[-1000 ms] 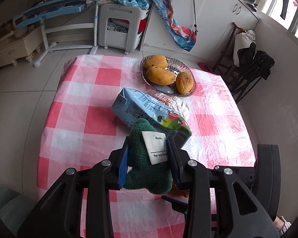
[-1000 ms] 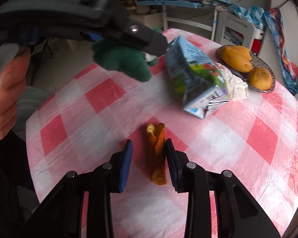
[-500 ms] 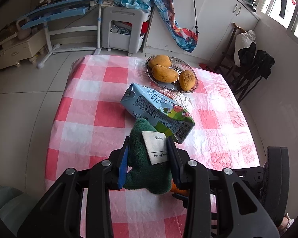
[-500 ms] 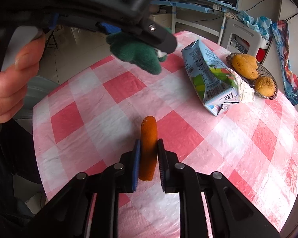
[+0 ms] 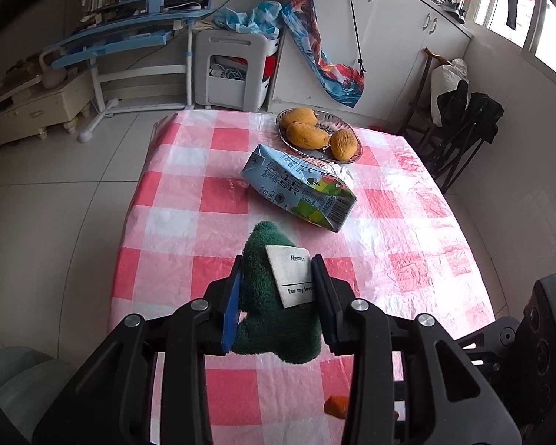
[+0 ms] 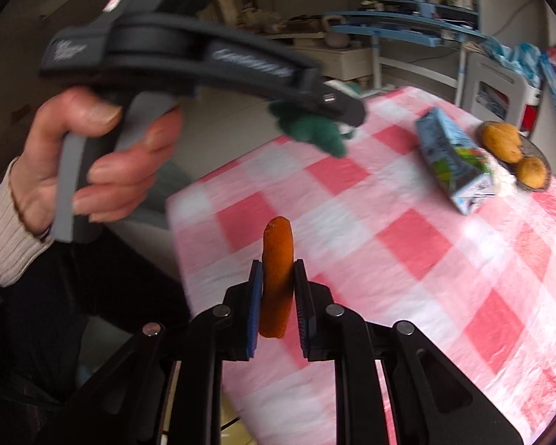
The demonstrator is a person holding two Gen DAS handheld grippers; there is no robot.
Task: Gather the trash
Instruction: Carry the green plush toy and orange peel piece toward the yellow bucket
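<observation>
Left wrist view: left gripper [image 5: 278,296] clamped on a green plush scrap [image 5: 274,319], pads pressing both its sides; its long axis runs away from the tool, tip forward. White tag [image 5: 291,276] on it reads "Name:" and "for my love...", rest cut off. Ahead of the fingers, a table with pink-and-white checked cloth [image 5: 189,200]. Flattened blue-green drink carton [image 5: 298,191] lies on it further out, long axis slanted, barcode end toward the tool's right; small print unreadable. Beyond the carton, a dish [image 5: 356,148] of three yellow fruits. Room behind: grey tiled floor, blue desk [image 5: 118,33], white cabinets [image 5: 389,37].

Right wrist view: right gripper [image 6: 278,293] closed tight on an orange peel strip [image 6: 276,274], lifted clear of the cloth [image 6: 407,259]. Strip stands lengthwise between the pads, rounded end pointing forward, other end hanging below them. Up and to the left of this tool, a hand [image 6: 92,155] with ribbed cream cuff grips the other tool's handle; white lettering on that body is blurred, unreadable. Carton [image 6: 452,155] and fruit dish [image 6: 537,185] lie far forward right.
</observation>
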